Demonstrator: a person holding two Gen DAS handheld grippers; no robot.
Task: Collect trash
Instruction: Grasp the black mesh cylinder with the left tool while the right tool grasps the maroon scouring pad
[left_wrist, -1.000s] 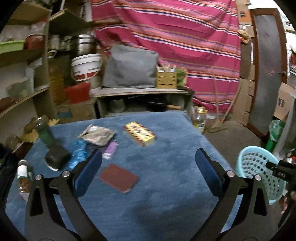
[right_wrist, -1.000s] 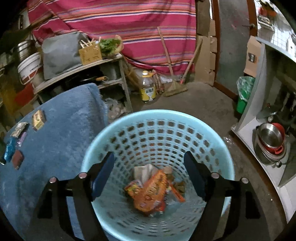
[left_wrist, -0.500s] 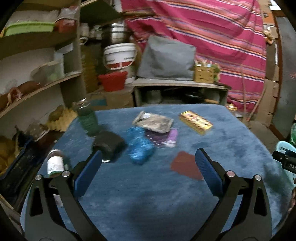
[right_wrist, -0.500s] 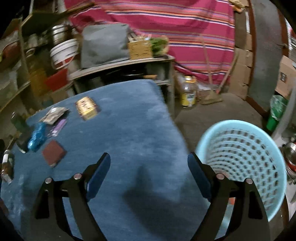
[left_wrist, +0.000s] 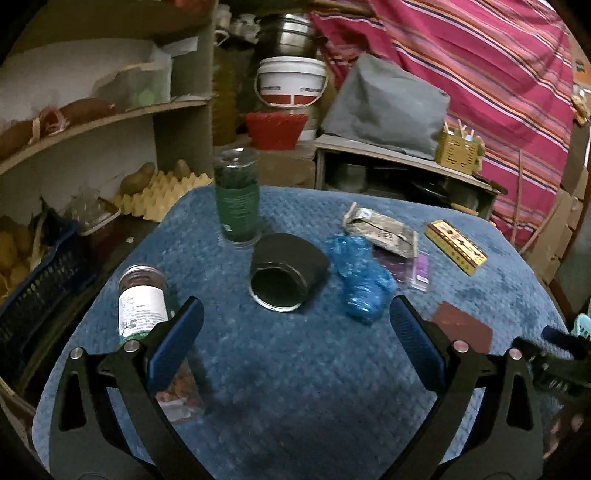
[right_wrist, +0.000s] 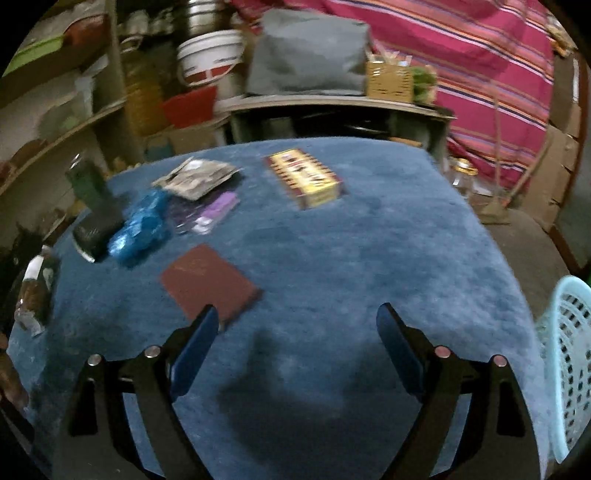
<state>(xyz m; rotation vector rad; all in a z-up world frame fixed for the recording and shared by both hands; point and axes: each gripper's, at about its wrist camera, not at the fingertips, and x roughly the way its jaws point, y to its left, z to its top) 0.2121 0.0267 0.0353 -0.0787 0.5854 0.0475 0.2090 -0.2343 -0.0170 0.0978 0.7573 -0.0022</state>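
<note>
Trash lies on a blue-covered table (left_wrist: 295, 387): a crumpled blue plastic bag (left_wrist: 360, 288), a grey foil wrapper (left_wrist: 382, 229), a purple wrapper (left_wrist: 419, 267), a yellow-red box (left_wrist: 456, 247), a maroon flat packet (left_wrist: 463, 326) and a black can on its side (left_wrist: 284, 271). My left gripper (left_wrist: 293, 332) is open and empty above the table, just short of the can and bag. My right gripper (right_wrist: 295, 343) is open and empty over the table; the maroon packet (right_wrist: 208, 282) lies by its left finger. The light blue basket (right_wrist: 567, 369) stands at the table's right.
A green glass jar (left_wrist: 238, 195) stands at the table's back left and a labelled jar (left_wrist: 142, 301) near its left edge. Shelves (left_wrist: 92, 122) with clutter rise on the left. A low shelf with a grey bag (left_wrist: 384, 107) and a striped curtain (left_wrist: 480, 74) stand behind.
The right gripper has swung left from over the basket to over the table. The left gripper has turned left, toward the can, jars and blue bag. Both stay open.
</note>
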